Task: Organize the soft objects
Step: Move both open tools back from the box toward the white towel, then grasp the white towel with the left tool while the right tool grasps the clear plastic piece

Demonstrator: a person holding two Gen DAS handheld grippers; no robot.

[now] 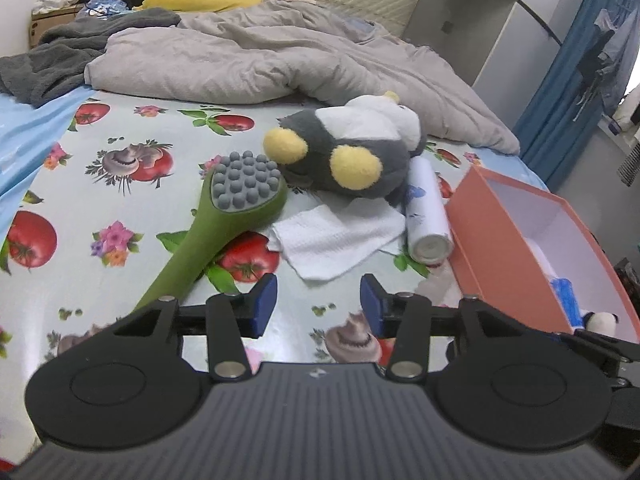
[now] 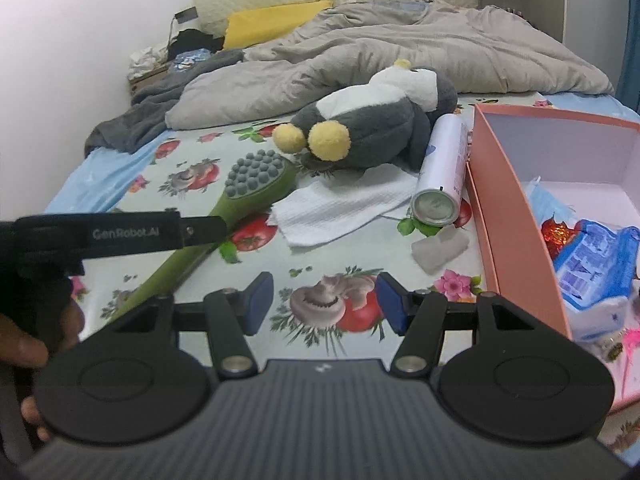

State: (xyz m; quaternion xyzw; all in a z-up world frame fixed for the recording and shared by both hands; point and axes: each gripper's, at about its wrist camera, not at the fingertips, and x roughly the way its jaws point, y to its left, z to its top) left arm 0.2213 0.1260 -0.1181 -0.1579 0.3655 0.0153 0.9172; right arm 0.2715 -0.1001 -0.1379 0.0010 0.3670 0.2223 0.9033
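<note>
A grey and white plush penguin [image 1: 352,148] [image 2: 372,128] with yellow feet lies on the bed's patterned sheet. A folded white cloth [image 1: 340,236] [image 2: 344,204] lies in front of it. A pink open box [image 1: 516,240] [image 2: 516,208] stands to the right, holding a blue packet [image 2: 592,260] and other small items. My left gripper [image 1: 318,306] is open with nothing between its blue pads, hovering just short of the cloth. My right gripper [image 2: 322,304] is open and empty too, over the sheet left of the box.
A green massage brush [image 1: 224,216] [image 2: 224,216] lies left of the cloth. A white spray can [image 1: 426,208] [image 2: 442,172] lies between penguin and box, a clear cap [image 2: 440,250] near it. A crumpled beige duvet [image 1: 280,60] covers the far bed. A hand [image 2: 24,352] holds the left gripper.
</note>
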